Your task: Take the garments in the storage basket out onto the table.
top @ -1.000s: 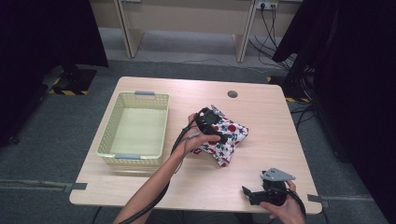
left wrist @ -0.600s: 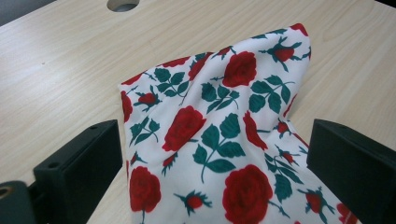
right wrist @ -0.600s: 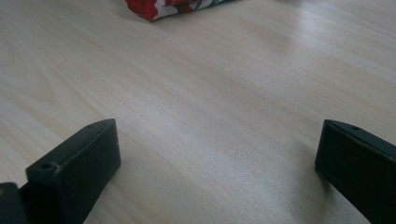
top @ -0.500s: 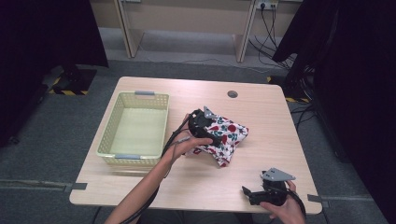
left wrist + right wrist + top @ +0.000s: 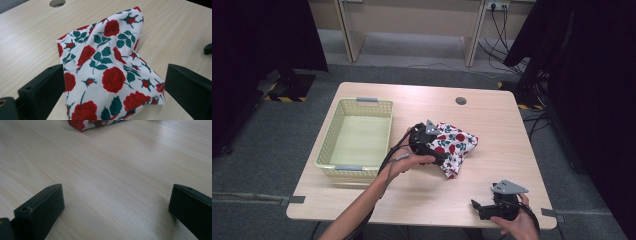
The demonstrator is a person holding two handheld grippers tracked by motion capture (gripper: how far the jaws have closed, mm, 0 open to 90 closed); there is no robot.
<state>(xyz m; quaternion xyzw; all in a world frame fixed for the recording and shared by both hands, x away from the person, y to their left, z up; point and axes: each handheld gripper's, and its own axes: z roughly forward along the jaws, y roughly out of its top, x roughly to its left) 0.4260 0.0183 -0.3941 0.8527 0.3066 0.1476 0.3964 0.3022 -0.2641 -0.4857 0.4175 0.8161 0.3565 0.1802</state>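
Both tongs [image 5: 113,82] (left's) flank rose cloth [image 5: 107,67].

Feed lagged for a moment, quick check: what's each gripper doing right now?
Left gripper: open, jaws either side of the cloth, not clamped.
Right gripper: open, holding nothing, over bare table.

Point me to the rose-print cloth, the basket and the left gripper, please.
rose-print cloth [image 5: 110,75]: left gripper view, on the middle of the fabric.
basket [image 5: 327,161]: high view, on its near left rim.
left gripper [image 5: 112,90]: left gripper view, midway between its open jaws, cloth between them.
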